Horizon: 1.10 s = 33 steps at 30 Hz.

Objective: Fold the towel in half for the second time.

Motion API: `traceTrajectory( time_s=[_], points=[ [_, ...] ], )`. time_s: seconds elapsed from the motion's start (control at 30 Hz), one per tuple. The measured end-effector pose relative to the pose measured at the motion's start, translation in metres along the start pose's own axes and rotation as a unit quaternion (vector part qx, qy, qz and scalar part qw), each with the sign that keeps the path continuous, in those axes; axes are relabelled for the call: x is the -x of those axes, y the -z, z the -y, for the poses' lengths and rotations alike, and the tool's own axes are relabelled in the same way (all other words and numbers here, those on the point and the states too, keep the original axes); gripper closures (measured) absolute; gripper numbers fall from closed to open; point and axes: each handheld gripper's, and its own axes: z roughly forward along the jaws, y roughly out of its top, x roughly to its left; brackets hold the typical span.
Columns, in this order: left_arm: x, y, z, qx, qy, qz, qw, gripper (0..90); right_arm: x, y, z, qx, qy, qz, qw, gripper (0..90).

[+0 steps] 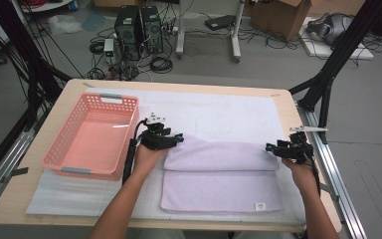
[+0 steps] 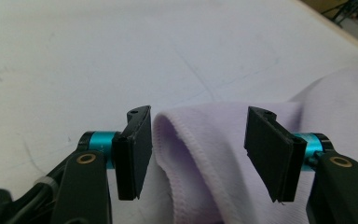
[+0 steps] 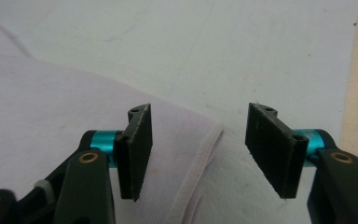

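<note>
A lilac towel [image 1: 221, 174] lies folded on the white mat [image 1: 219, 109], its fold line running left to right. My left gripper [image 1: 179, 138] stands open at the towel's far left corner. In the left gripper view that rolled corner [image 2: 214, 140] lies between the spread pads of the left gripper [image 2: 198, 154], and neither pad presses on it. My right gripper [image 1: 268, 148] is open at the far right corner. In the right gripper view the towel's hem [image 3: 200, 158] runs between the pads of the right gripper [image 3: 198, 149], apart from both.
A pink plastic basket [image 1: 54, 149] stands with nothing in it at the left of the wooden table [image 1: 283, 99], close beside my left forearm. Black frame struts rise at both sides of the table. Cables, computers and boxes sit on the floor beyond.
</note>
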Motion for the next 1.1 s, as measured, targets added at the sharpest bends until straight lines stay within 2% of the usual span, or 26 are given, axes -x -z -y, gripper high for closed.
traceTrajectory(
  time_s=[0.07,0.1,0.13,0.2,0.23,0.27,0.33,0.47,0.57,0.67,0.83,0.97,1.07,1.1],
  points=[
    [-0.005,-0.009,0.004,-0.013,0.024,0.006,0.9996,45.5,0.004,-0.010,-0.002,-0.014,-0.008,-0.002,0.9999,40.4],
    [-0.006,-0.011,0.006,-0.021,0.028,0.012,0.9993,51.3,0.006,-0.015,-0.003,-0.020,-0.012,-0.006,0.9997,41.2],
    [-0.007,-0.012,0.007,-0.026,0.031,0.019,0.9990,63.4,0.008,-0.019,-0.002,-0.027,-0.019,-0.011,0.9994,47.1],
    [-0.006,-0.009,0.006,-0.011,0.029,0.020,0.9993,85.4,0.012,-0.023,-0.002,-0.042,-0.020,-0.033,0.9984,73.3],
    [-0.006,-0.006,0.004,0.005,0.033,0.019,0.9992,86.4,0.012,-0.021,-0.001,-0.036,-0.012,-0.030,0.9988,84.7],
    [-0.005,-0.002,0.002,0.020,0.034,0.022,0.9990,86.7,0.011,-0.017,-0.001,-0.017,-0.003,-0.030,0.9994,86.9],
    [-0.003,0.009,-0.003,0.047,0.032,0.026,0.9981,86.9,0.008,-0.006,-0.002,0.016,0.007,-0.029,0.9994,87.3],
    [0.004,0.027,-0.006,0.062,0.019,0.039,0.9971,87.1,0.000,0.019,0.002,0.069,0.026,-0.031,0.9968,87.4],
    [0.010,0.042,-0.002,0.077,0.017,0.046,0.9958,87.1,-0.005,0.034,0.011,0.092,0.034,-0.034,0.9946,87.4],
    [0.014,0.056,0.007,0.083,0.013,0.048,0.9953,87.0,-0.008,0.047,0.023,0.102,0.039,-0.037,0.9933,87.4],
    [0.022,0.077,0.027,0.093,0.013,0.063,0.9936,87.0,-0.016,0.064,0.051,0.121,0.039,-0.053,0.9905,87.4],
    [0.031,0.090,0.045,0.086,0.012,0.081,0.9929,86.8,-0.025,0.077,0.075,0.116,0.047,-0.061,0.9902,87.4],
    [0.036,0.096,0.057,0.075,-0.005,0.080,0.9939,85.7,-0.028,0.084,0.087,0.099,0.053,-0.066,0.9914,86.5],
    [0.038,0.097,0.060,0.074,-0.003,0.081,0.9939,83.3,-0.028,0.085,0.090,0.098,0.055,-0.066,0.9915,82.8]
  ],
)
